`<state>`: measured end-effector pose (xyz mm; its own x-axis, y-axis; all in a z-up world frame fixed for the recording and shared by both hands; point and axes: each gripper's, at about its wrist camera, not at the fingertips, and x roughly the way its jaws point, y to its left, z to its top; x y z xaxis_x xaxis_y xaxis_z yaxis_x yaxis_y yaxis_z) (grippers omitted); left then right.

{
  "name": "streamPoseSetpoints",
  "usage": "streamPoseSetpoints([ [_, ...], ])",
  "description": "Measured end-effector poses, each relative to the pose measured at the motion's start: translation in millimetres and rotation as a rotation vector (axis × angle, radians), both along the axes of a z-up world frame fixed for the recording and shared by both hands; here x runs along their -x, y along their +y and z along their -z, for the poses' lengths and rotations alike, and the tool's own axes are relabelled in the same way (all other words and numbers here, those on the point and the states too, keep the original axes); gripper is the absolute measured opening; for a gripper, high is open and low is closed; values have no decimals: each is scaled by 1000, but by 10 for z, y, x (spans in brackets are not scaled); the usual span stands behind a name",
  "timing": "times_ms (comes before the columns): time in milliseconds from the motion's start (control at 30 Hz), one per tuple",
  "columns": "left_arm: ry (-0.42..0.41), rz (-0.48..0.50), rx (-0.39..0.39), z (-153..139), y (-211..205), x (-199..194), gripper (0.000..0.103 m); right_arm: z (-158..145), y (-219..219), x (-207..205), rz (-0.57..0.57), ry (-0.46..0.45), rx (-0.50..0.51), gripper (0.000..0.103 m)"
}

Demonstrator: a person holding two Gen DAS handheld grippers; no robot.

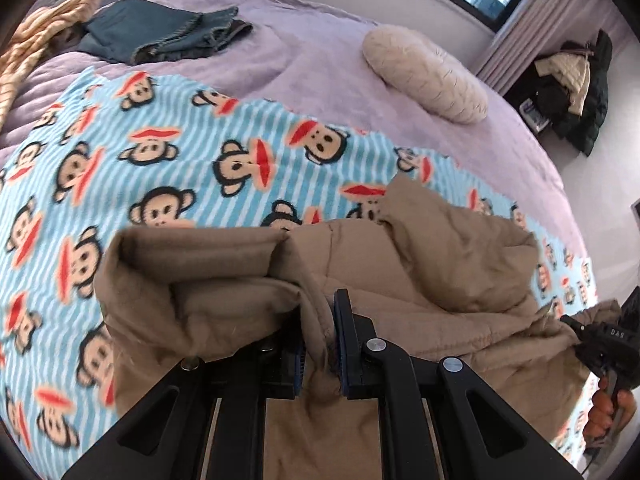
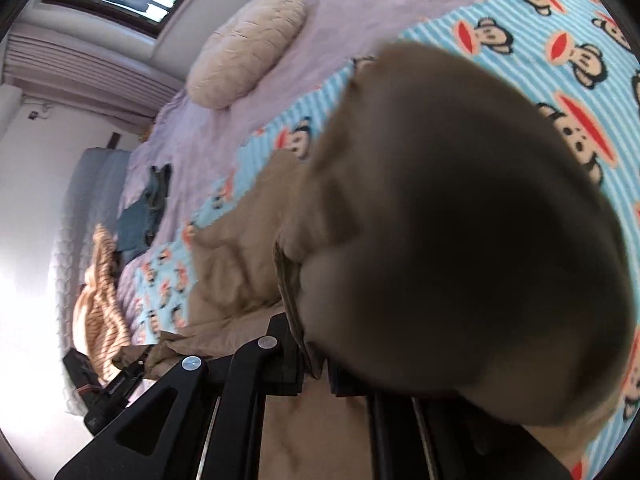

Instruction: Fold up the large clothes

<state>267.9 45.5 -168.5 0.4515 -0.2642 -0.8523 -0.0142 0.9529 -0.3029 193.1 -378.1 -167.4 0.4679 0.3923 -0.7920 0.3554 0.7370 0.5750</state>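
Observation:
A large tan quilted coat [image 1: 440,280] lies bunched on a blue striped monkey-print blanket [image 1: 160,168] on the bed. My left gripper [image 1: 320,320] is shut on a fold of the coat's edge, the fabric pinched between the blue pads. My right gripper [image 2: 316,356] is shut on another edge of the coat [image 2: 460,220]; a bulge of fabric drapes over it and hides its right finger. The right gripper also shows at the right edge of the left wrist view [image 1: 600,344], held by a hand in an orange glove.
A lilac bedspread [image 1: 320,60] covers the bed. Folded dark blue clothes [image 1: 160,34] and a tan striped garment [image 1: 44,36] lie at the far side. A cream pillow [image 1: 428,74] lies near the window. Coats [image 1: 572,84] pile up beside the bed.

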Motion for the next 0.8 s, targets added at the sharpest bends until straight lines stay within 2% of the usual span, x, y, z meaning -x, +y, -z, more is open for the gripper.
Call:
streamPoseSetpoints([
  [200,-7,6,1,322,-68,-130,17,278,-36,-60,14,3,-10,9],
  [333,-26,8,-2,237,-56,-85,22,214,-43,-53,1,24,-1,13],
  [367,-39,13,-12,172,-51,-53,39,160,-31,-51,-9,32,16,15],
  [400,-48,13,-19,128,-42,-33,51,100,-19,-42,-19,34,37,23],
  [433,-75,4,-35,34,-22,14,69,20,-5,-20,-29,29,65,34],
  [467,-102,-12,-49,-43,-1,48,74,-50,3,6,-32,19,88,39],
  [500,-140,-22,-58,-155,27,105,74,-144,8,56,-32,-1,111,49],
  [533,-151,-16,-58,-206,39,121,74,-225,12,112,-30,-22,121,52],
  [600,-148,6,-51,-273,42,145,74,-316,37,208,-45,-47,122,52],
  [667,-132,37,-41,-258,1,152,74,-299,125,249,-95,-40,119,41],
  [700,-109,86,-41,-200,-85,128,73,-246,192,235,-138,-20,131,28],
  [800,-107,141,-110,-35,-305,87,73,-85,342,87,-219,23,230,23],
])
